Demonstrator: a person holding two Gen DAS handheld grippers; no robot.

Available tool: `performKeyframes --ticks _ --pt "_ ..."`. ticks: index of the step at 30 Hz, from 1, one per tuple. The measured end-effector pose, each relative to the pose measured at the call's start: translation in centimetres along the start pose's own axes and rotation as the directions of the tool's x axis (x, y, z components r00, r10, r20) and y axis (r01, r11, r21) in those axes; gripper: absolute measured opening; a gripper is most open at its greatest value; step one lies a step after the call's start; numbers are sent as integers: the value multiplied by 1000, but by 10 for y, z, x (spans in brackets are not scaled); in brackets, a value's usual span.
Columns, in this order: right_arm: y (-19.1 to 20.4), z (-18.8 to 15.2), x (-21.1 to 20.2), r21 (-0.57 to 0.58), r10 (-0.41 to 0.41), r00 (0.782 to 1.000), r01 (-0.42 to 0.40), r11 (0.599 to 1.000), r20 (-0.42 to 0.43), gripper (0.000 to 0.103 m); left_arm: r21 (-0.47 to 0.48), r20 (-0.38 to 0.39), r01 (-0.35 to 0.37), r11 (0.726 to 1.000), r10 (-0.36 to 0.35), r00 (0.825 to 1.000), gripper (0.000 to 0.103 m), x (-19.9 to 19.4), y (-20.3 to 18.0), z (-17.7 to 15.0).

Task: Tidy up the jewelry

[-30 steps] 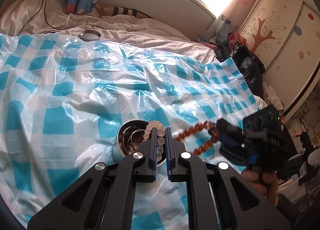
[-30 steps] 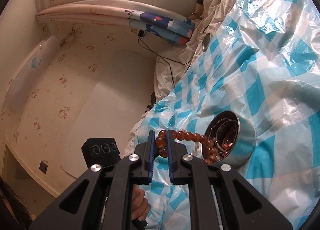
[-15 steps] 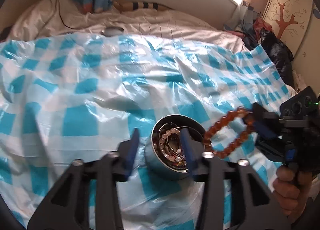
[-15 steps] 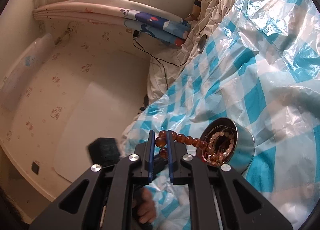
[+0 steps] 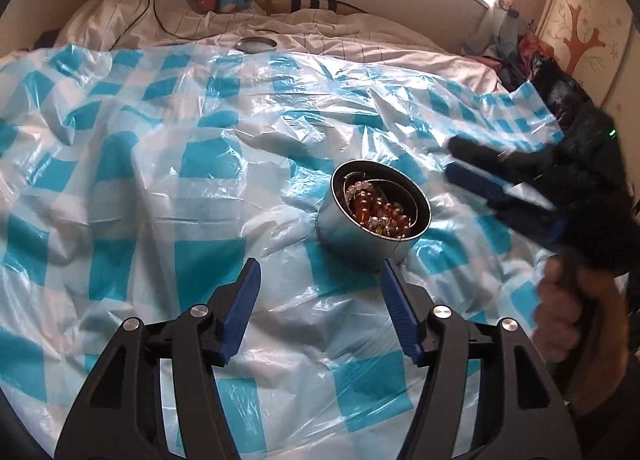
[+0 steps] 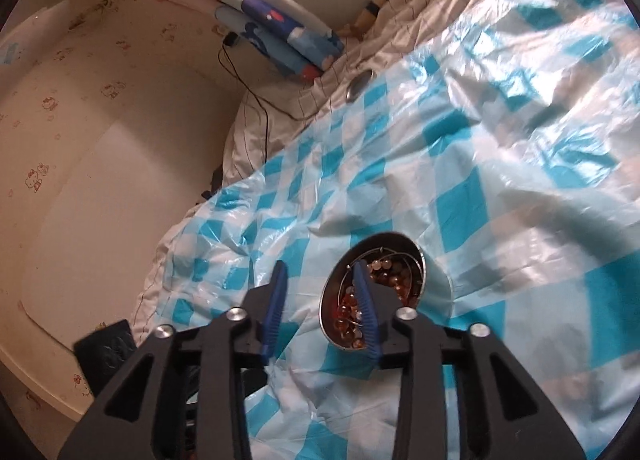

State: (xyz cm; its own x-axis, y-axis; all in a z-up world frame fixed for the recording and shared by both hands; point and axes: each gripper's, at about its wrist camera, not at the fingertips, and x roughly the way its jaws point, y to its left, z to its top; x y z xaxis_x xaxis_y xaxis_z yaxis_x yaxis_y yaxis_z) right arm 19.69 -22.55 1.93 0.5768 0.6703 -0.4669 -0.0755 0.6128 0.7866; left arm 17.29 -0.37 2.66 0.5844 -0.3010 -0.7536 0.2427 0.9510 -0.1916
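A round metal tin (image 5: 362, 238) stands on the blue-and-white checked plastic sheet (image 5: 160, 180). Inside it lie an amber bead bracelet (image 5: 378, 210) and a pale pink bead bracelet (image 5: 358, 189). My left gripper (image 5: 318, 272) hovers just in front of the tin, its jaws opening with nothing between them. My right gripper (image 6: 318, 272) sits at the tin's (image 6: 438, 276) near rim, jaws opening and empty; the amber beads (image 6: 348, 310) lie in the tin behind one finger. In the left wrist view the right gripper (image 5: 464, 160) appears blurred, to the right of the tin, held by a hand (image 5: 560, 316).
The tin's metal lid (image 5: 256, 44) lies at the far edge of the sheet on the white bedding. A black cable (image 5: 156, 8) runs over the pillows. A dark bag (image 5: 560, 88) and clothes lie at the right by a cupboard. A wall borders the bed's left side.
Both bracelets have been let go into the tin: the pink one first from the left gripper, then the amber one from the right. Both grippers have opened, and the left has moved back and down.
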Motion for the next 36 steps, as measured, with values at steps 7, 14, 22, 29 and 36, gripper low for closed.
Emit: performKeyframes --ticks 7,14,22,29,36 --pt "10 -26 -20 -100 -164 982 155 983 -89 62 87 32 -101 991 99 995 73 -14 -15 -11" --pt "11 -59 -28 -333 -471 877 418 845 -93 76 60 40 -162 985 160 986 90 -27 -17 -32" --pt "38 -103 -68 -446 -570 821 520 728 27 92 74 71 -213 974 208 975 95 -45 -23 -56" --pt "33 -120 -73 -442 -578 812 549 710 82 92 108 92 -222 969 213 973 96 -49 -38 -57" --pt "38 -117 -63 -431 -561 823 537 725 82 93 121 100 -225 967 214 972 96 -44 -42 -57"
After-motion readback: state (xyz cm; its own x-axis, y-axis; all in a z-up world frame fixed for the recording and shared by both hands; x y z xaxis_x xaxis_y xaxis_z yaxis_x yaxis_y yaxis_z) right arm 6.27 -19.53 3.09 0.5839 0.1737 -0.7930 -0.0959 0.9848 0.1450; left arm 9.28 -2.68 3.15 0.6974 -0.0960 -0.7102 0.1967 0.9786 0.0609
